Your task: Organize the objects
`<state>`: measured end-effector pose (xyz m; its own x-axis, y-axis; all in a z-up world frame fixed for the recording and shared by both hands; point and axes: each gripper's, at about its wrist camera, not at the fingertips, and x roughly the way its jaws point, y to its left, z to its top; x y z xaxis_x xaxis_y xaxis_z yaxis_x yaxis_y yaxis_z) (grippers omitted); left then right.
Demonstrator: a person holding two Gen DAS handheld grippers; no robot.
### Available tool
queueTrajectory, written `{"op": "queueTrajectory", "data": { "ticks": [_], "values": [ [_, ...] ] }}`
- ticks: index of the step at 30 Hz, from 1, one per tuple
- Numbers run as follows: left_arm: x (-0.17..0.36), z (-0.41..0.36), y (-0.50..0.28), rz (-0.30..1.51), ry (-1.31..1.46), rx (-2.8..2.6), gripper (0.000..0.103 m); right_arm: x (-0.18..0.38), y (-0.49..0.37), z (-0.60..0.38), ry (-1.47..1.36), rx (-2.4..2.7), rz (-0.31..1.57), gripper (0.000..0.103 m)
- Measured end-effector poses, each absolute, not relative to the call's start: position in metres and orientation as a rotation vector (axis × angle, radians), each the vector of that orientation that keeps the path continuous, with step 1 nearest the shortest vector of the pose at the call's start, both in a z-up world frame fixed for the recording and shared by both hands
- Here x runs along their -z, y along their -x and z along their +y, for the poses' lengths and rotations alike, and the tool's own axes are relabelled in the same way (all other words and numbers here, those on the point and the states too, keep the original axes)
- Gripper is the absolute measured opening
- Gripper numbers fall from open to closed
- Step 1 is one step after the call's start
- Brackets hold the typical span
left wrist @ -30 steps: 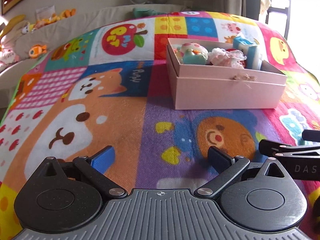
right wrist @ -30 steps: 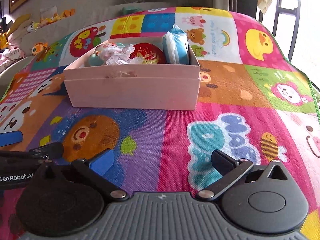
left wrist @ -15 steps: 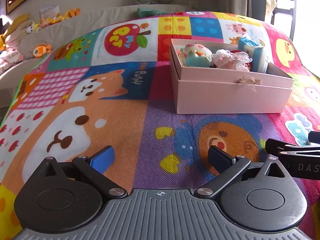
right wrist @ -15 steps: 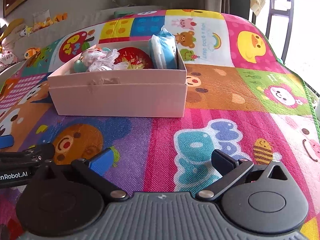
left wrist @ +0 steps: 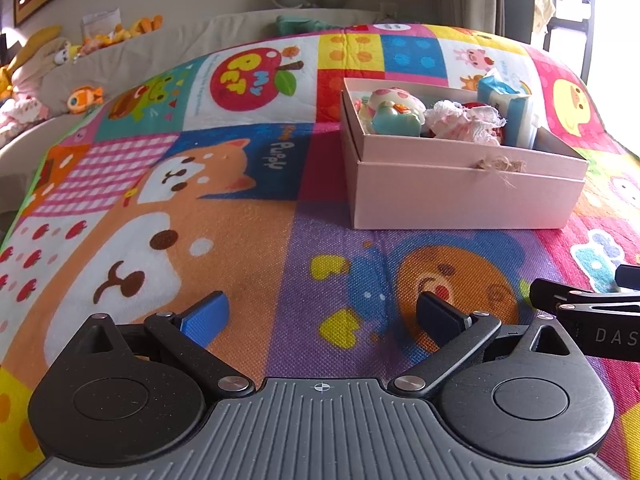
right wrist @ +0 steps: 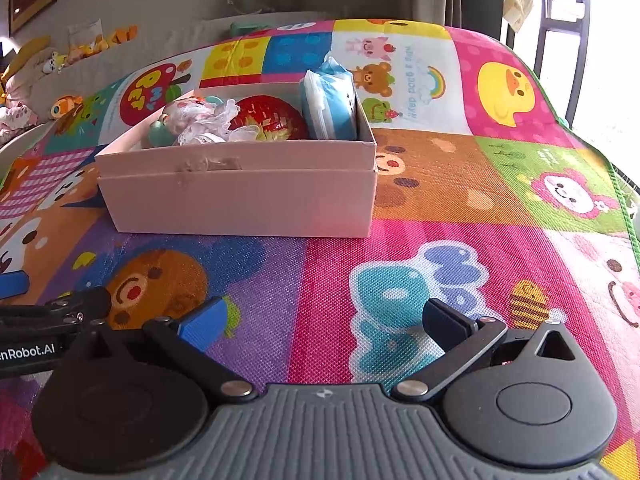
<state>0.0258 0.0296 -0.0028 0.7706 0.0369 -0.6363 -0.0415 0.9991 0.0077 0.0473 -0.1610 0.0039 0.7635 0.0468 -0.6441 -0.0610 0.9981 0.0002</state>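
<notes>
Both tongs (left wrist: 320,316) (right wrist: 322,320) backed off; box (right wrist: 240,200) contents partly hidden.

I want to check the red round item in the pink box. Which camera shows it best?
The right wrist view: the red round item shows broadly above the pink box wall. In the left wrist view only a red sliver peeks out behind the white lacy fabric.

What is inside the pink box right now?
The pink box holds a pastel toy, crumpled white lace fabric, a red shiny item and a blue tissue pack. Anything beneath them is hidden.
</notes>
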Motion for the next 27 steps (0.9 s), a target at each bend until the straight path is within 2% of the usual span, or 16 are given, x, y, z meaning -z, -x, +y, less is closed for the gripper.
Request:
{"op": "queueTrajectory", "data": {
  "ticks": [27],
  "values": [
    [0.0029,0.0291,-0.0258,0.691,0.006,-0.043,0.103,-0.0036,-0.0462,-0.1614,0.020,-0.058,0.699,0.103]
  ]
}}
